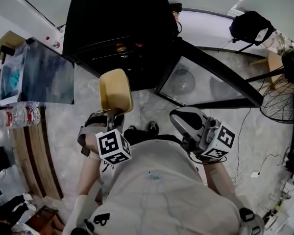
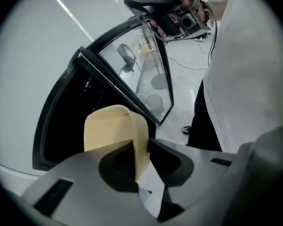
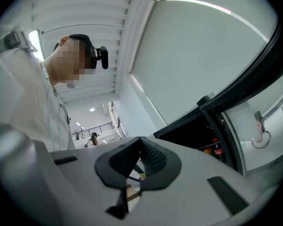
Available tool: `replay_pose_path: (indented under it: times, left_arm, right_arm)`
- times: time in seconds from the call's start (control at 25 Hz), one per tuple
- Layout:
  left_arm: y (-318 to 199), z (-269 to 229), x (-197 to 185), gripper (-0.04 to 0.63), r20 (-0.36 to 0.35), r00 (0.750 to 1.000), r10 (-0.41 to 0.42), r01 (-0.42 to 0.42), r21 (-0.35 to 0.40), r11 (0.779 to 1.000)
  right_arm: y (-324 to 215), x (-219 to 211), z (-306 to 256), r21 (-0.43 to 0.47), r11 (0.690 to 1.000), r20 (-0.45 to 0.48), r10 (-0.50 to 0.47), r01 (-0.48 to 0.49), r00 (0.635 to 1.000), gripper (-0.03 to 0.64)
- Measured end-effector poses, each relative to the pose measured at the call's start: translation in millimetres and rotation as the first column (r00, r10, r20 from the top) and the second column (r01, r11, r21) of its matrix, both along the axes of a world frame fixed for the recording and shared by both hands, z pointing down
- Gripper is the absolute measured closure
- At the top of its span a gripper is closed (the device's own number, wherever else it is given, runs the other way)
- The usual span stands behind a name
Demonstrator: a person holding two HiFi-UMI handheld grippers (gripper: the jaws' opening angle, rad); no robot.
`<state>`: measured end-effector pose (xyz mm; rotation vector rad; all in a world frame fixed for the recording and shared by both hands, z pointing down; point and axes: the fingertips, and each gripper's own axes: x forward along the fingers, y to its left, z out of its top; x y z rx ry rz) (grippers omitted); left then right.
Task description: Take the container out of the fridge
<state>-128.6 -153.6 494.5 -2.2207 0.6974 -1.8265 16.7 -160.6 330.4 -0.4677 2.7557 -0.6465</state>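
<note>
the pale yellow plastic container (image 1: 115,89) is already out of the black fridge (image 1: 117,28), held in the air just in front of it by the left gripper (image 1: 115,114), its fingers (image 2: 172,159) pinched narrow on the container's wall. the right gripper (image 1: 183,121) is empty, fingers together. the fridge's glass door (image 1: 206,82) stands open. i'd say only setting the container down is left.

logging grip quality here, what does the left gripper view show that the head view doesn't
Only the left gripper view: the left gripper has its jaws pinched on the side wall of the yellow container; from above, the grip point is hidden.
Only the head view: the wider scene, with the container held in front of the black fridge, water bottles at the left and a fan at the right.
Both: the container, the open glass door and the right gripper.
</note>
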Motion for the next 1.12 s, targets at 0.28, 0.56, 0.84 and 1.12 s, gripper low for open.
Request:
replay_pose_path:
  times: [0.28, 0.56, 0.84, 1.12]
  left_arm:
    - [-0.4, -11.1, -15.8, 0.526, 0.013, 1.0, -0.007, 0.006, 0.046, 0.999]
    - [-4.4, -12.0, -24.0, 0.526, 0.006, 1.0, -0.021, 0.02, 0.04, 0.999]
    - [-1.4, -14.9, -17.6, 0.528, 0.013, 1.0, 0.005, -0.006, 0.039, 0.999]
    - [4.4, -17.4, 0.0, 0.528, 0.002, 0.999, 0.039, -0.039, 0.039, 0.998]
  right_arm:
    - [13.8, -24.3, -3.3, 0.048, 0.999, -0.048, -0.022, 0.025, 0.999, 0.601]
    - [14.7, -21.6, -1.8, 0.036, 0.999, -0.061, 0.01, -0.008, 0.998, 0.601]
    - [19.0, -16.4, 0.0, 0.034, 0.999, -0.063, 0.021, -0.019, 0.998, 0.601]
    - [30.7, -11.1, 6.1, 0.011, 1.0, -0.072, 0.01, -0.009, 0.997, 0.601]
